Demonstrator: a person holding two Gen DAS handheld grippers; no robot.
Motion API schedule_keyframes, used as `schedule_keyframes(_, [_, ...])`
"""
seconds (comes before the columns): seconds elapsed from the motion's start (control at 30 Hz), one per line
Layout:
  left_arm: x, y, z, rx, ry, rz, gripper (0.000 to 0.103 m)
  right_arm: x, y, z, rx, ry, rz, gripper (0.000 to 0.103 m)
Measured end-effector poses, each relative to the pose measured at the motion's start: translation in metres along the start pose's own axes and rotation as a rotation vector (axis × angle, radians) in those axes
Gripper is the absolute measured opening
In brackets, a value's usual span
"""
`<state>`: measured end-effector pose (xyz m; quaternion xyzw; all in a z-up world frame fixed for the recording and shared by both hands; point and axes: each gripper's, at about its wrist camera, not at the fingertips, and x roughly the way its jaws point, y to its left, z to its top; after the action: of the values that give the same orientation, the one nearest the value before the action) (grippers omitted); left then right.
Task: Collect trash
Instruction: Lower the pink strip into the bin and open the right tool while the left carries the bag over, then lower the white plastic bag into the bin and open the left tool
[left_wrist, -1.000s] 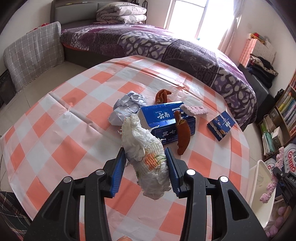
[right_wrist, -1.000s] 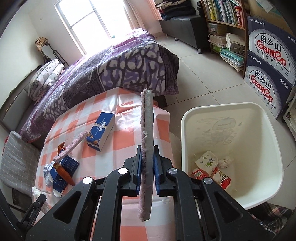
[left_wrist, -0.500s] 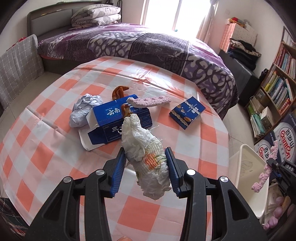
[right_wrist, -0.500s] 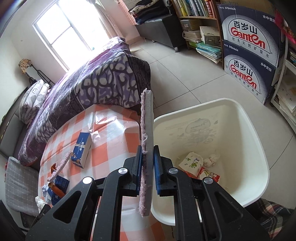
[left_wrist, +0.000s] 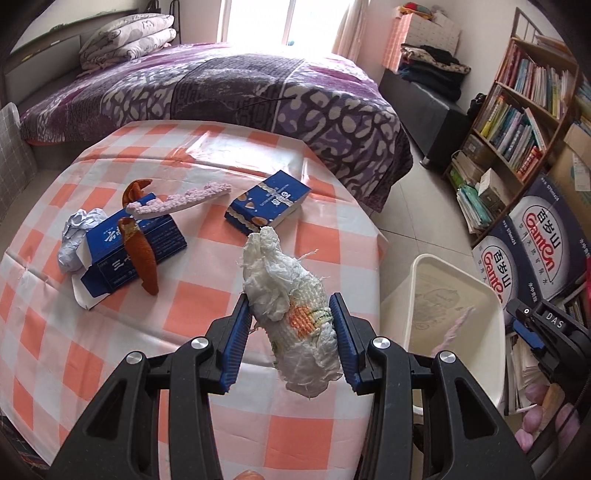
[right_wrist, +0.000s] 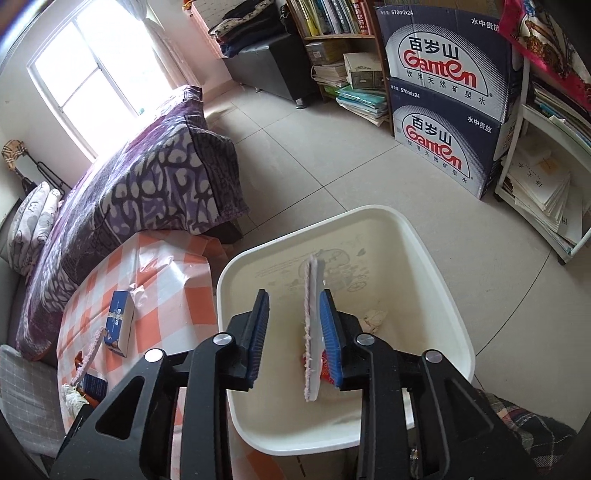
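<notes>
My left gripper (left_wrist: 289, 334) is shut on a crumpled white rag (left_wrist: 291, 306) with an orange patch, held above the checked table (left_wrist: 207, 302). My right gripper (right_wrist: 295, 336) is open over the white bin (right_wrist: 436, 280); a flat pink insole (right_wrist: 313, 325) leans against its right finger (right_wrist: 330, 332), the left finger apart from it. The bin also shows in the left wrist view (left_wrist: 424, 317), with the insole (left_wrist: 452, 328) above it. On the table lie a pink insole (left_wrist: 177, 201), two blue boxes (left_wrist: 129, 254) (left_wrist: 267, 206), orange peels (left_wrist: 142, 254) and crumpled paper (left_wrist: 77, 232).
The bin holds wrappers (right_wrist: 373, 317) at its bottom. Stacked Ganten boxes (right_wrist: 439, 110) and bookshelves (left_wrist: 517, 110) stand at the right. A purple bed (left_wrist: 221, 85) lies beyond the table. Tiled floor (right_wrist: 314, 166) surrounds the bin.
My right gripper moved over the bin and opened; the insole now leans loose on its right finger. My left gripper carried the rag rightward toward the table edge and bin.
</notes>
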<state>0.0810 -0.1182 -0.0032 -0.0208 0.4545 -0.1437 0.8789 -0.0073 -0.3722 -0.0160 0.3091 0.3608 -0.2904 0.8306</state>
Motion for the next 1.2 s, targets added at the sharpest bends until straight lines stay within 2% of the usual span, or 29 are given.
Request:
schedule_keyframes(0.03, [0.001, -0.006, 0.001, 0.009, 0.003, -0.010, 0.043, -0.002, -0.004, 0.001, 0.010, -0.009, -0.008, 0.048])
schedule_keyframes(0.07, [0.001, -0.013, 0.001, 0.018, 0.006, -0.019, 0.043, -0.003, -0.007, 0.002, 0.019, -0.017, -0.015, 0.052])
schedule_keyframes(0.3, [0.005, -0.058, 0.004, 0.090, 0.022, -0.077, 0.043, -0.010, -0.031, 0.012, 0.078, -0.048, -0.047, 0.058])
schedule_keyframes(0.57, [0.013, -0.096, 0.002, 0.128, 0.076, -0.151, 0.044, -0.018, -0.055, 0.017, 0.180, -0.073, -0.065, 0.075])
schedule_keyframes(0.83, [0.015, -0.126, -0.005, 0.190, 0.105, -0.194, 0.044, -0.018, -0.072, 0.018, 0.266, -0.065, -0.075, 0.080])
schedule_keyframes(1.03, [0.017, -0.140, -0.006, 0.213, 0.140, -0.241, 0.045, -0.026, -0.080, 0.018, 0.301, -0.099, -0.087, 0.083])
schedule_keyframes(1.1, [0.017, -0.143, -0.005, 0.216, 0.154, -0.263, 0.049, -0.027, -0.082, 0.018, 0.313, -0.109, -0.092, 0.083])
schedule_keyframes(1.17, [0.017, -0.144, -0.004, 0.212, 0.159, -0.281, 0.062, -0.029, -0.084, 0.018, 0.324, -0.115, -0.096, 0.083])
schedule_keyframes(1.2, [0.016, -0.143, -0.004, 0.209, 0.159, -0.287, 0.063, -0.028, -0.085, 0.018, 0.327, -0.115, -0.095, 0.083])
